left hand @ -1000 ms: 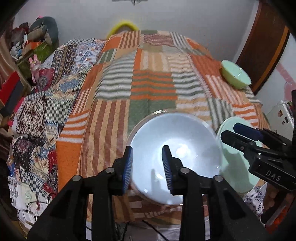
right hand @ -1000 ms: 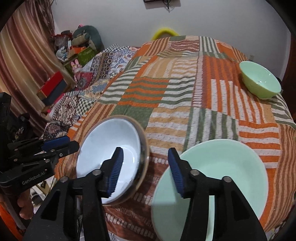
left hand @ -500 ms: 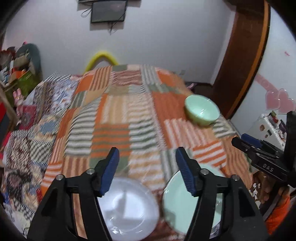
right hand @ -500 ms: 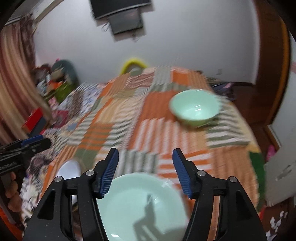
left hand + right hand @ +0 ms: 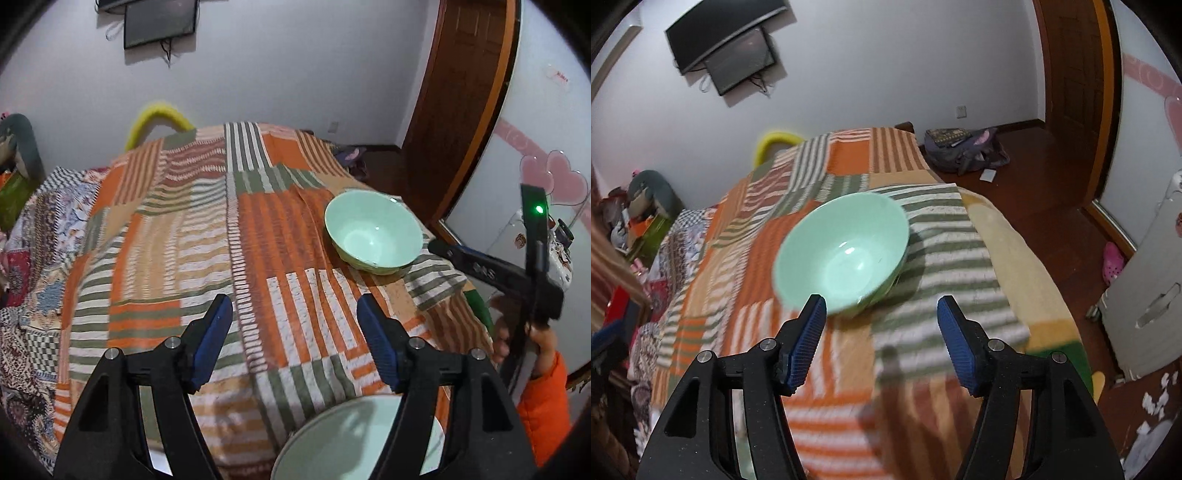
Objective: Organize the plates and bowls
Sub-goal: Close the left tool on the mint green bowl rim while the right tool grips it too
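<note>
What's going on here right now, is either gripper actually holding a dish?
Neither. A person is sorting dishes on a bed covered by a striped patchwork blanket. The right gripper is open and empty, pointed at the green bowl sitting near the blanket's far right edge, not touching it. The left gripper is also open and empty, above the pale green plate at the near edge. Nothing is stacked yet.

The green plate [image 5: 354, 439] runs off the left wrist view's bottom edge behind a black finger, and in the right wrist view the green bowl [image 5: 842, 254] and patchwork blanket [image 5: 831, 424] are motion-blurred.
</note>
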{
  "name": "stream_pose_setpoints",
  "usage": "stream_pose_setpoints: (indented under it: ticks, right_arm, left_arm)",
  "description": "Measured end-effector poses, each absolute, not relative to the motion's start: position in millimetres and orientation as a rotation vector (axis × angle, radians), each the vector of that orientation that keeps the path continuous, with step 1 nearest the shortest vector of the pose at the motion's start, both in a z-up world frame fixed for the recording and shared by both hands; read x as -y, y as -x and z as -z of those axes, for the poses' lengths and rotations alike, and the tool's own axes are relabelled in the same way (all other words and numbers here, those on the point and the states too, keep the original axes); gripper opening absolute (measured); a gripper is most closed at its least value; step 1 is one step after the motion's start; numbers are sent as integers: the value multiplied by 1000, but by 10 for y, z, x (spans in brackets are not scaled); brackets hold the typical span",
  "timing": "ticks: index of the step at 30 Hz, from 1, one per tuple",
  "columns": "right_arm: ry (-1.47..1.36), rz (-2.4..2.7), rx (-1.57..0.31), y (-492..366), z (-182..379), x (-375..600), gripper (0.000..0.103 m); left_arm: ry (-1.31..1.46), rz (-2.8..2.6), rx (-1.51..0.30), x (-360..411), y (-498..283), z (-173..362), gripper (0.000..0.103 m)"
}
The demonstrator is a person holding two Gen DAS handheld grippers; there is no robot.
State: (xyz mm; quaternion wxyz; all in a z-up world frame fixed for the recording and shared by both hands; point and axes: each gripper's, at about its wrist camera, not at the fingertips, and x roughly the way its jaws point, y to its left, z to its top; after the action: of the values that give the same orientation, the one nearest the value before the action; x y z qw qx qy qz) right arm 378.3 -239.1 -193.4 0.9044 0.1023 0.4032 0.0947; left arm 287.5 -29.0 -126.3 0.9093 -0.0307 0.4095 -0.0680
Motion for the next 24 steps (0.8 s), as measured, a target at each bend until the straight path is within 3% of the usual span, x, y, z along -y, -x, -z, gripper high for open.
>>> stream_pose_setpoints:
  ticks: [3, 5, 7, 15, 18, 24]
  right_arm:
    - [-218, -193, -887, -4120, 2106, 2365, 38]
    - [-236, -197, -919, -4238, 2194, 2377, 21]
    - [-268, -221, -948, -4333, 2270, 2398, 14]
    - [-146, -312, -932, -4120, 2233, 2253, 14]
    - [-122, -376, -941, -3971, 2232, 2174, 14]
    - [-96, -432, -950, -3746, 2244, 2050, 14]
  left_arm:
    - [65, 141, -877, 296, -3082, 1409, 70]
    - [66, 140, -901, 307, -3195, 1507, 70]
    - [73, 152, -929, 319, -3320, 1609, 70]
    - [206, 221, -998, 385, -3684, 1818, 66]
    - [230, 218, -1030, 424, -3817, 1919, 48]
    - [169, 155, -1081, 489, -3919, 2148, 21]
